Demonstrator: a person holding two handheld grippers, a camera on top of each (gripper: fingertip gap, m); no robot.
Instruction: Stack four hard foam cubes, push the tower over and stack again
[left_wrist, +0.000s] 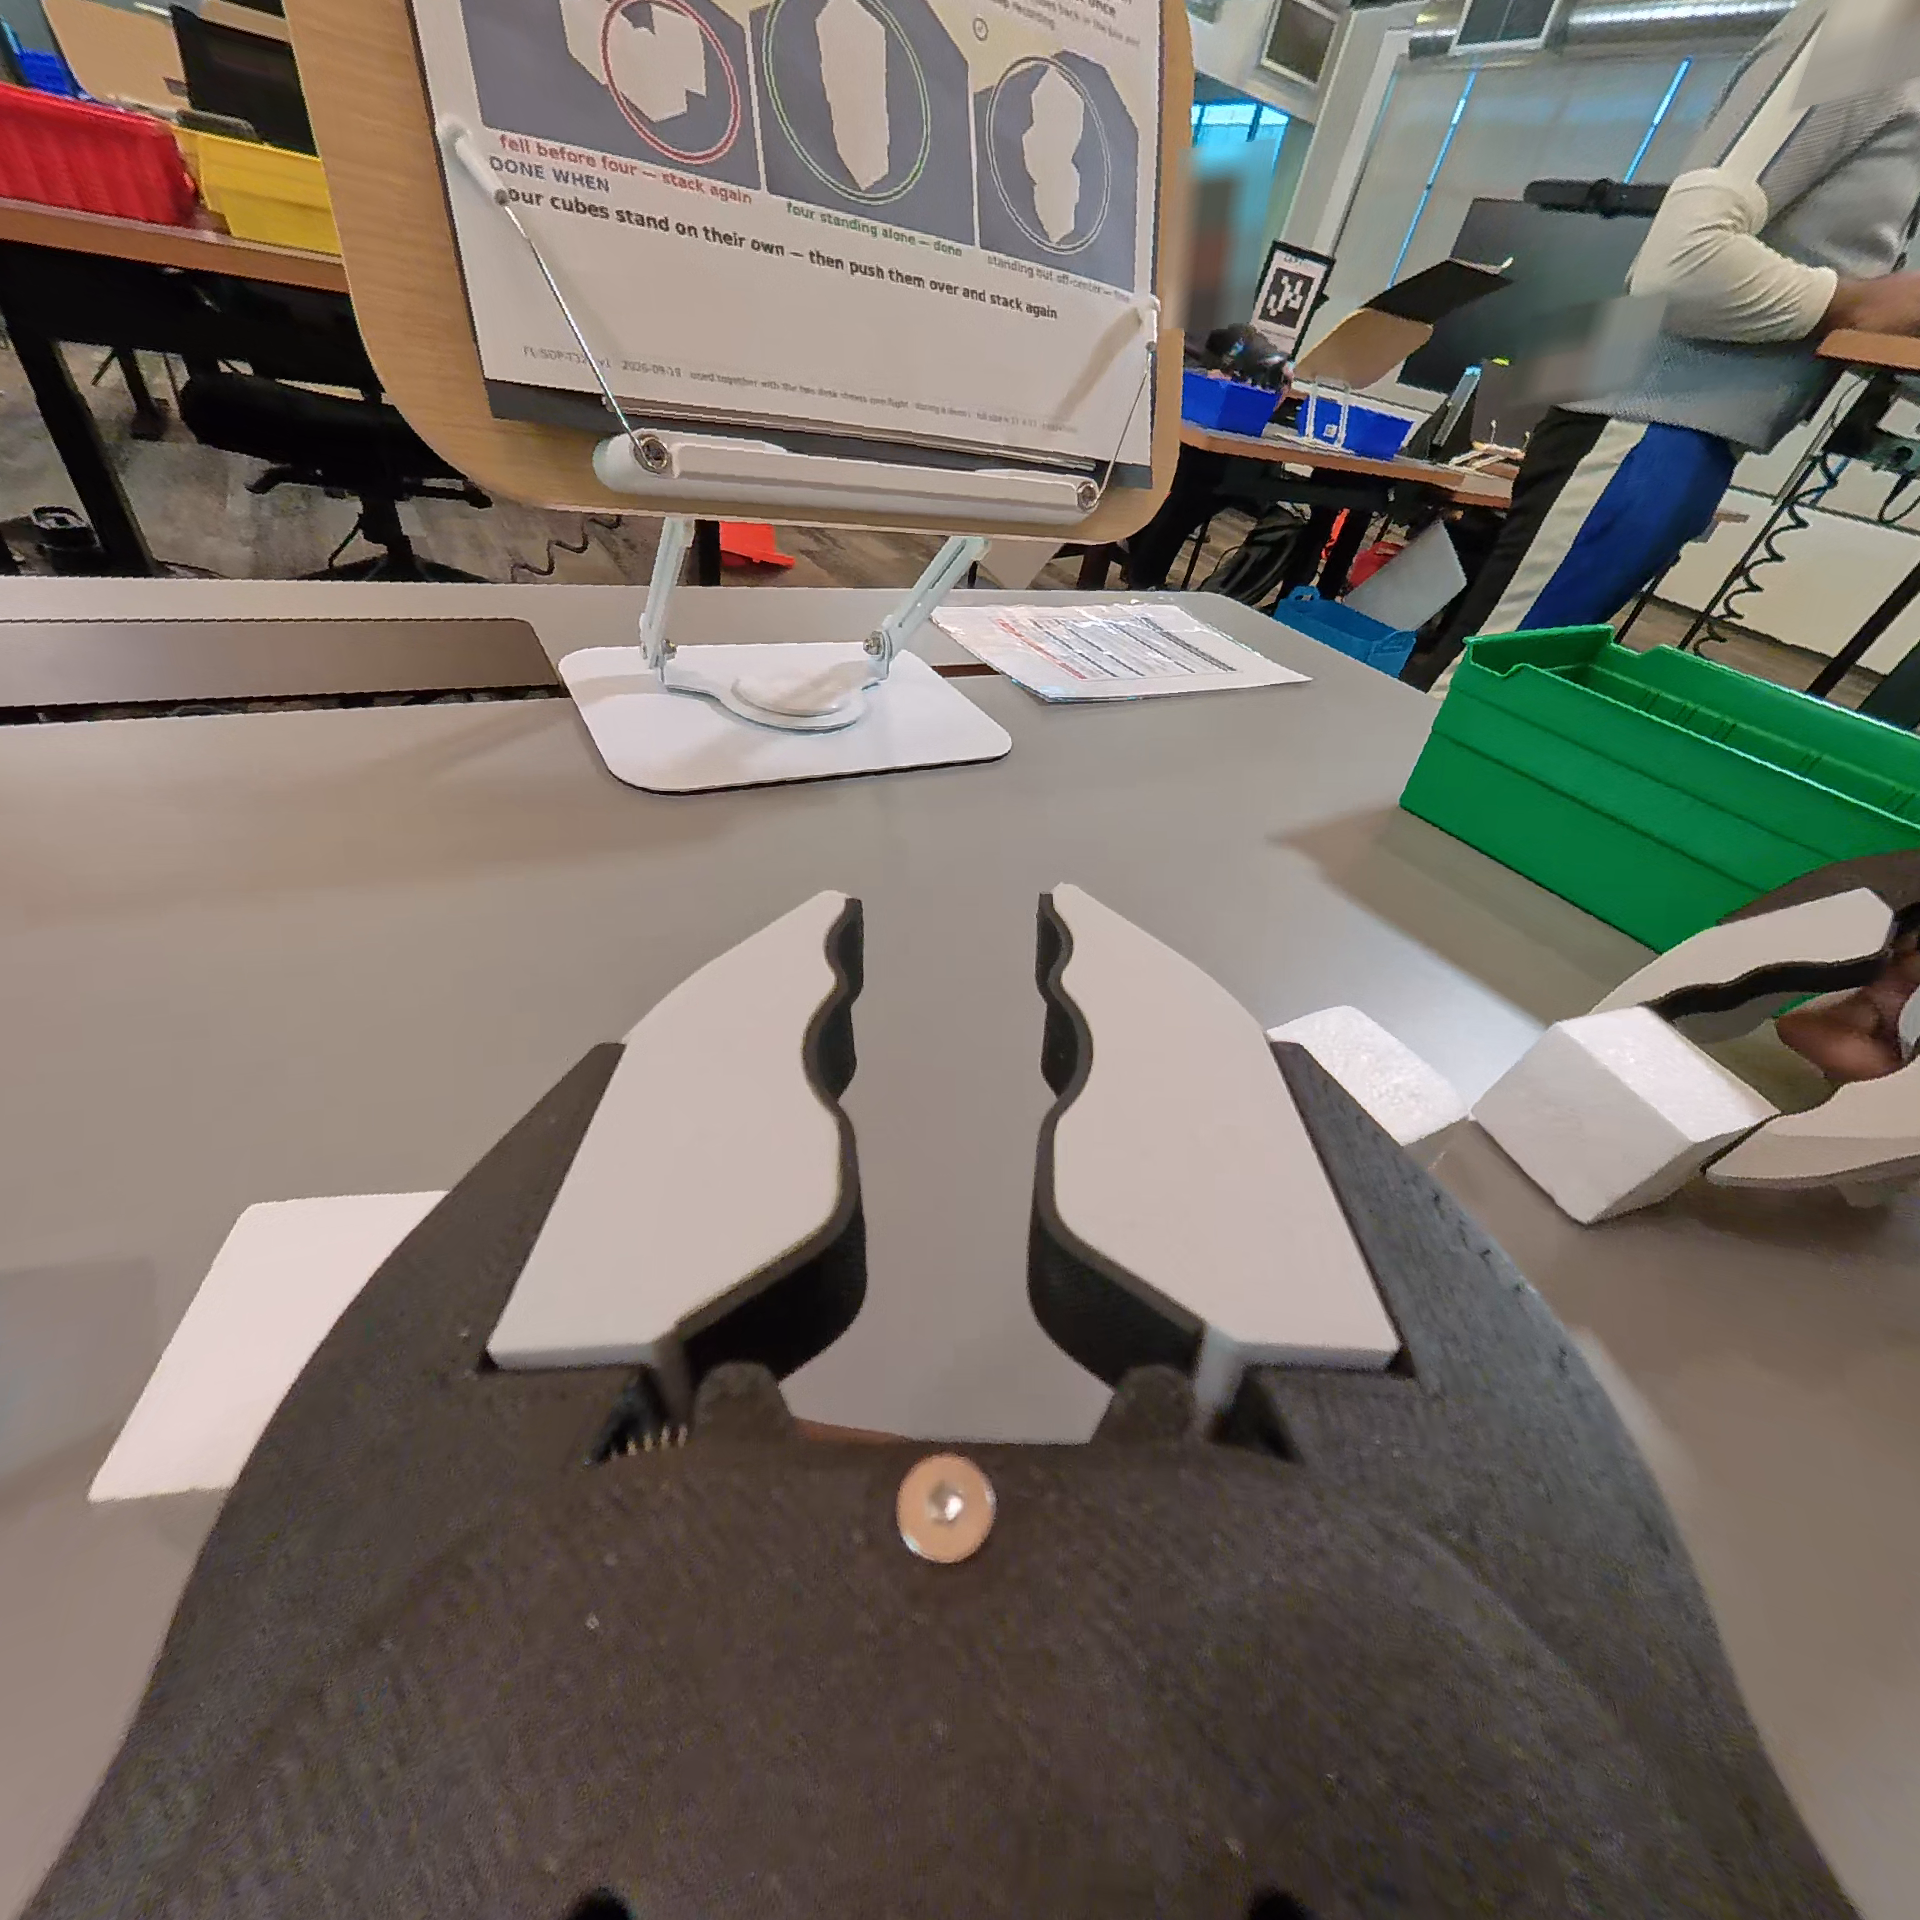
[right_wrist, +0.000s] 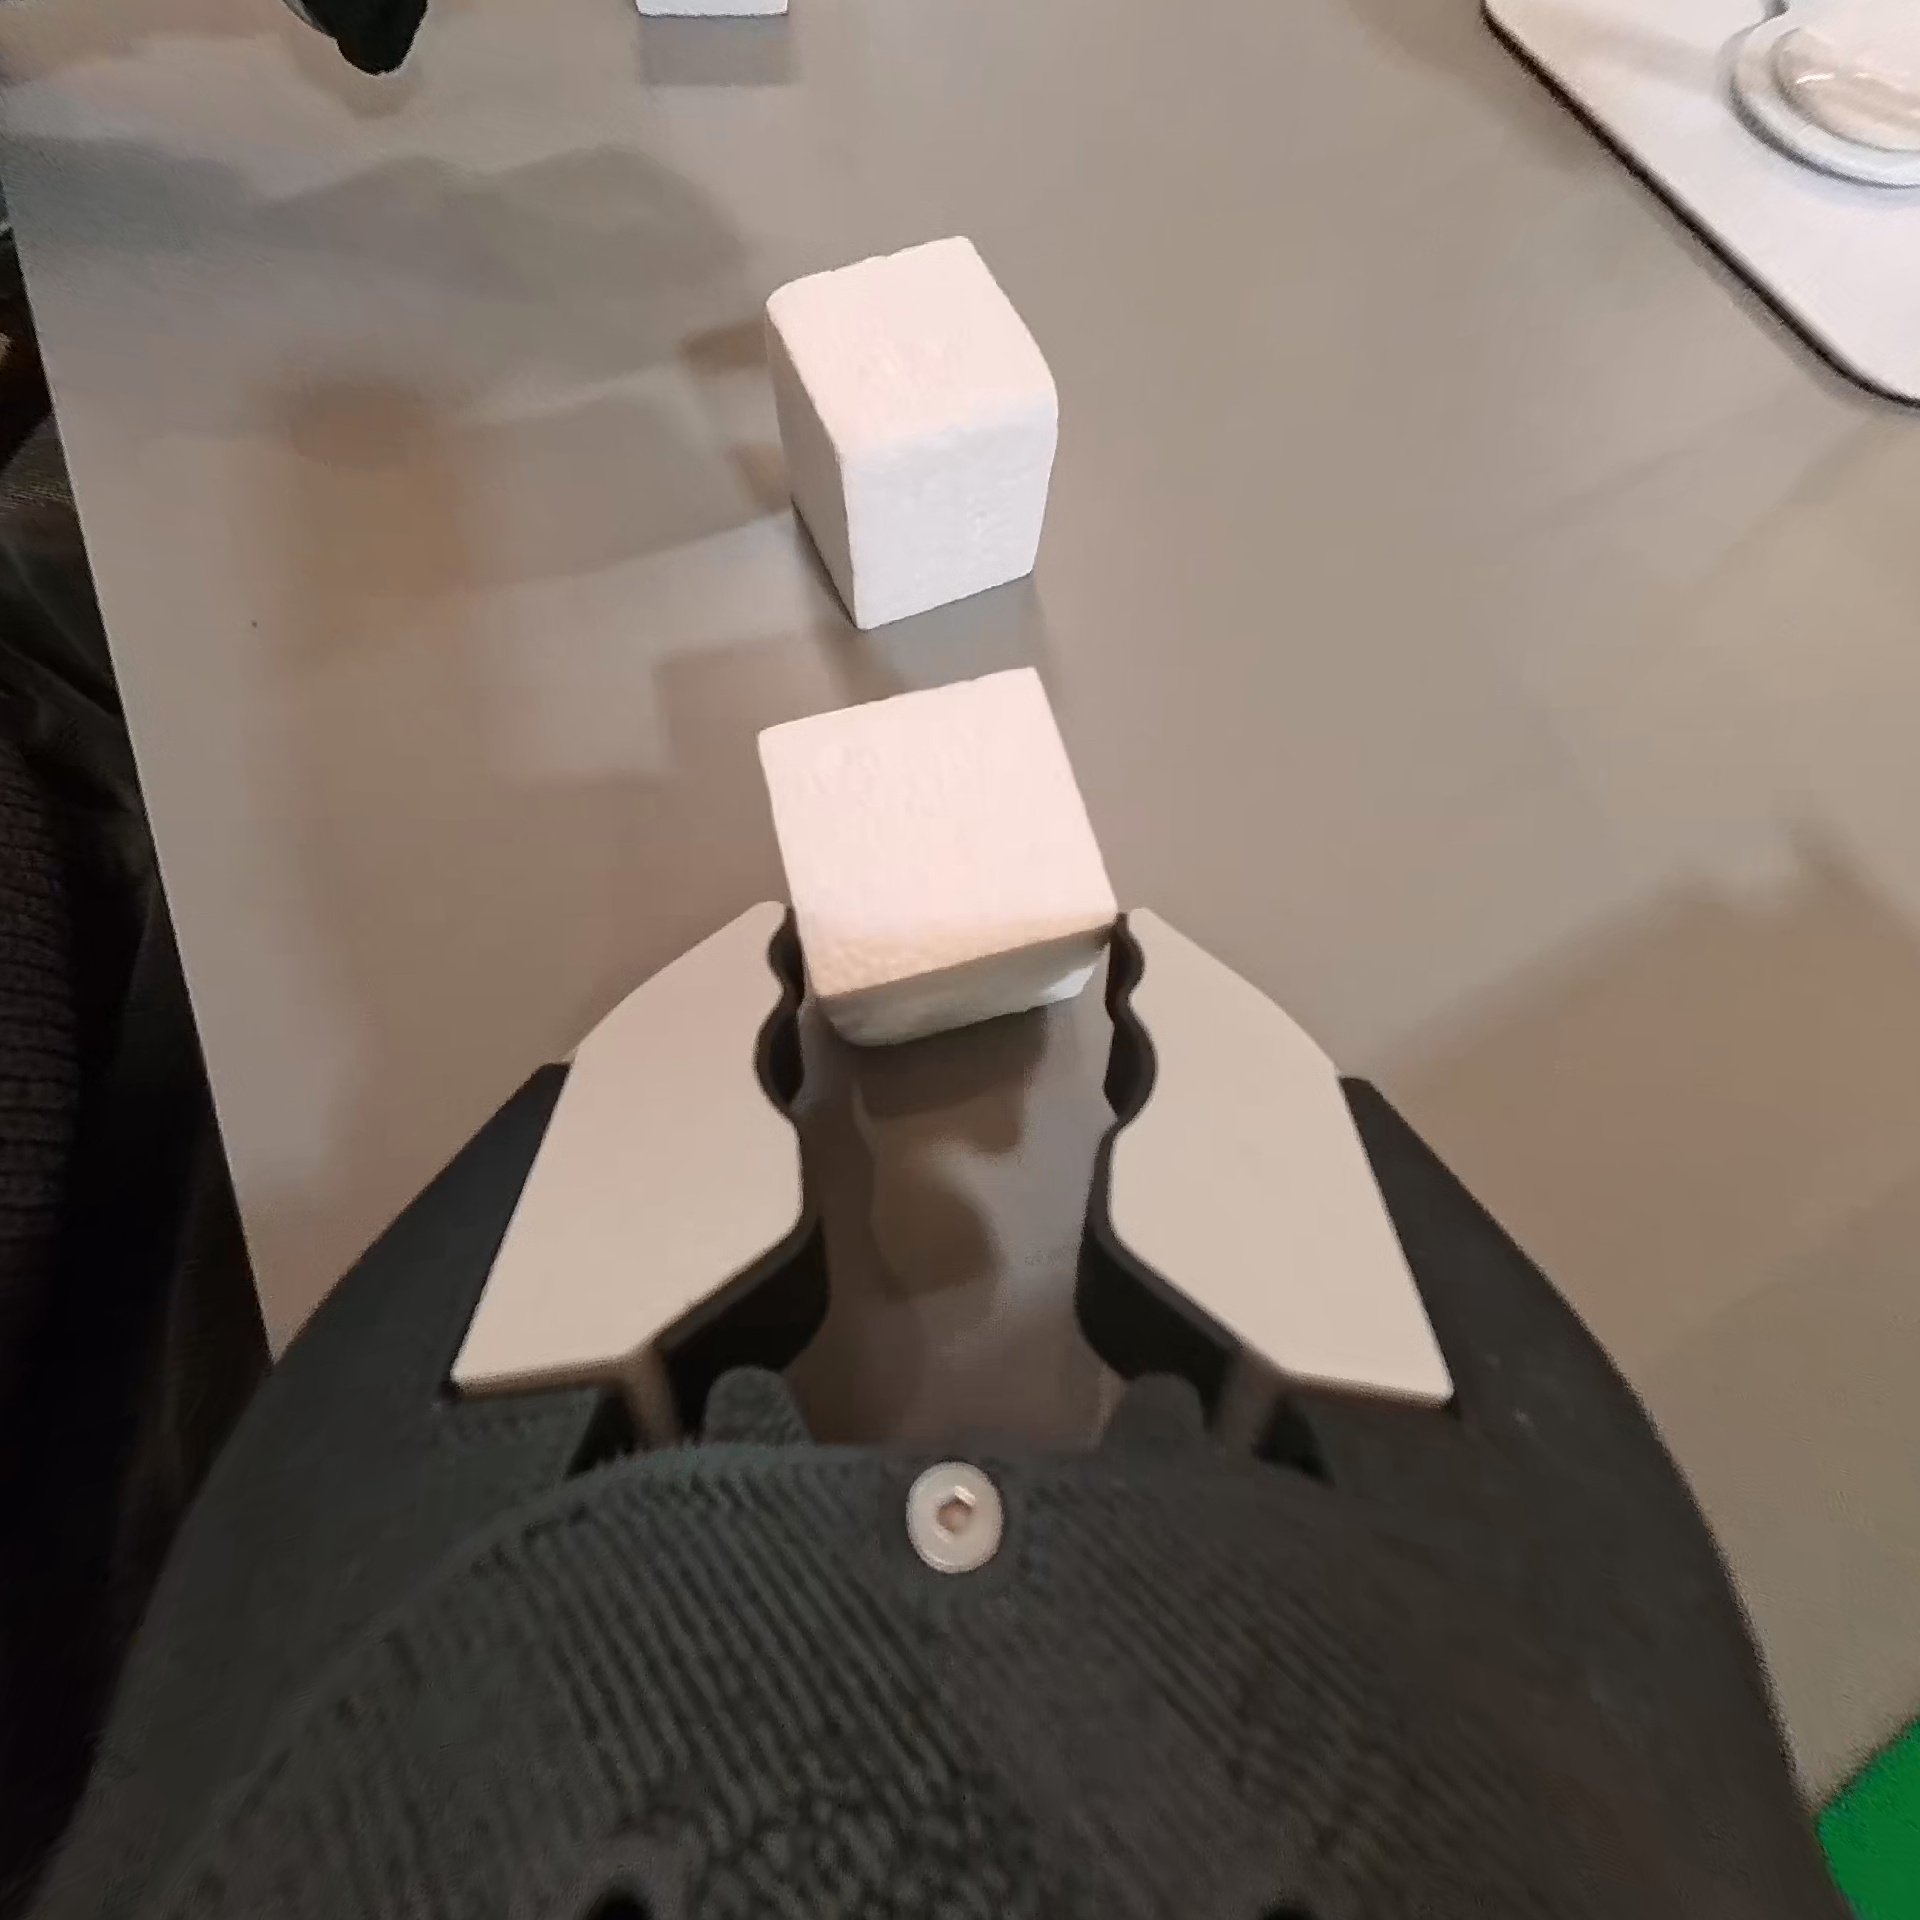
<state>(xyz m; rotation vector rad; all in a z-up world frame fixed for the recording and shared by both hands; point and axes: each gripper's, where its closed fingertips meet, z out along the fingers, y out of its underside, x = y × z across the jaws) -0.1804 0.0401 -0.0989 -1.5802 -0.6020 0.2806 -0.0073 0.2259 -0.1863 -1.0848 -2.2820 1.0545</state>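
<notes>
Left wrist view
Left gripper (left_wrist: 948, 914): its two grey fingers stand apart with only bare table between them. It holds nothing.
Table (left_wrist: 416, 935): grey and flat, and the left gripper hangs over it.
Cube by the left side (left_wrist: 249, 1340): a white foam cube, partly hidden behind the gripper's black body.
Cube on the right (left_wrist: 1371, 1070): white, peeking out just past the right finger.
Held cube (left_wrist: 1610, 1112): white foam, sitting at the tips of the right gripper (left_wrist: 1756, 1081), which comes in from the right edge.
Stand (left_wrist: 790, 717): a white stand holding up a printed sheet, at the far side of the table.
Green bin (left_wrist: 1662, 769): on the table, far right.
Person (left_wrist: 1683, 312): standing in the background at another desk.

Right wrist view
Right gripper (right_wrist: 954, 925): its fingertips sit on both sides of a white foam cube, pinching it.
Held cube (right_wrist: 925, 831): between the tips, low over the table.
Cube in front (right_wrist: 914, 436): white, standing on the table (right_wrist: 1403, 623), a little way past the held one, not touching it.
Far cube (right_wrist: 712, 6): only its bottom edge shows at the top.
</notes>
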